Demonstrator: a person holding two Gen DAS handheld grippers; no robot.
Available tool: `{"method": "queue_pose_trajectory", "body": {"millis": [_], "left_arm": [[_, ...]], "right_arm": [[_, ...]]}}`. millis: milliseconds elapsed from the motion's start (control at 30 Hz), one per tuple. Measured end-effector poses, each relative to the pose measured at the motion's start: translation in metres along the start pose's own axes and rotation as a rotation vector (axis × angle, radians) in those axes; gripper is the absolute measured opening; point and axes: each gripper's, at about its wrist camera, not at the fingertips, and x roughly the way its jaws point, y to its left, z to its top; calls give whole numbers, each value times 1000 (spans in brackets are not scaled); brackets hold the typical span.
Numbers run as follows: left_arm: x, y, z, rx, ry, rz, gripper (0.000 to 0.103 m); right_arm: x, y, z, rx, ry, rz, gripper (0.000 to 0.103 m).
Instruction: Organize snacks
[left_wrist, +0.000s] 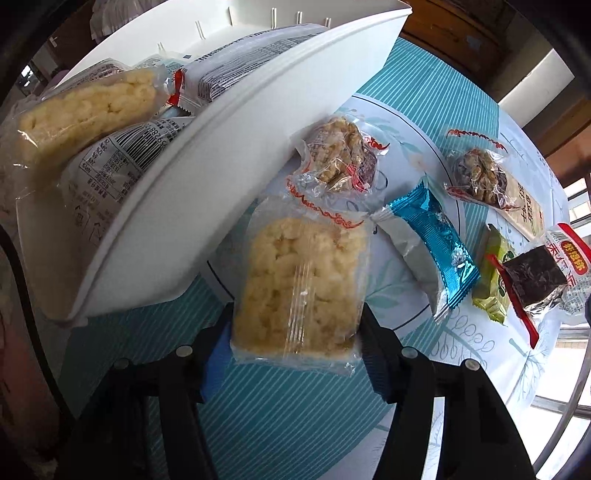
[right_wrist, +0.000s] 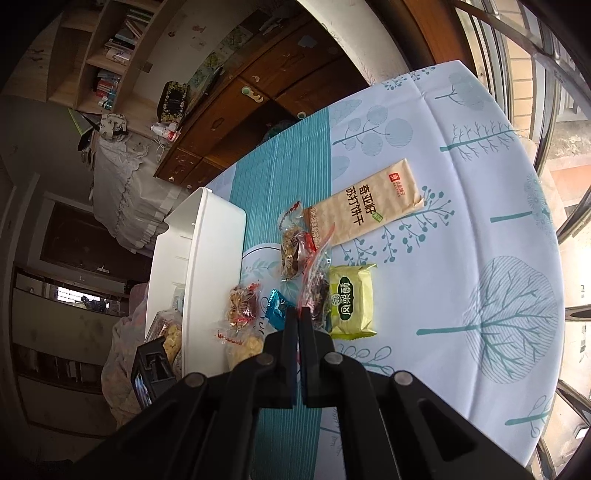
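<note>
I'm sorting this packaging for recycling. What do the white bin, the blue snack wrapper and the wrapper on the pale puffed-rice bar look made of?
White bin: looks like rigid moulded plastic, smooth and semi-matte, with a thick rolled rim.
Blue snack wrapper: probably metallised film; it glints and has a crimped, zigzag-cut end.
Puffed-rice bar wrapper: thin clear plastic film, glossy and wrinkled; the bar shows through.
</note>
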Motion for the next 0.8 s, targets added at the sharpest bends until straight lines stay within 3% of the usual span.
{"method": "queue_pose_trajectory", "body": {"millis": [233,467,800], "left_arm": [[-9,-2,-17,68,44,-19,60],[-32,-8,-22,177,32,-39,60],[-85,-17,-23,334,-122,-140,60]], "right_arm": [[-15,4,-8,6,-24,17,1],[-35,6,-18,15,-68,15,1],[-67,27,-28,-34,-171,-10,1]]}}
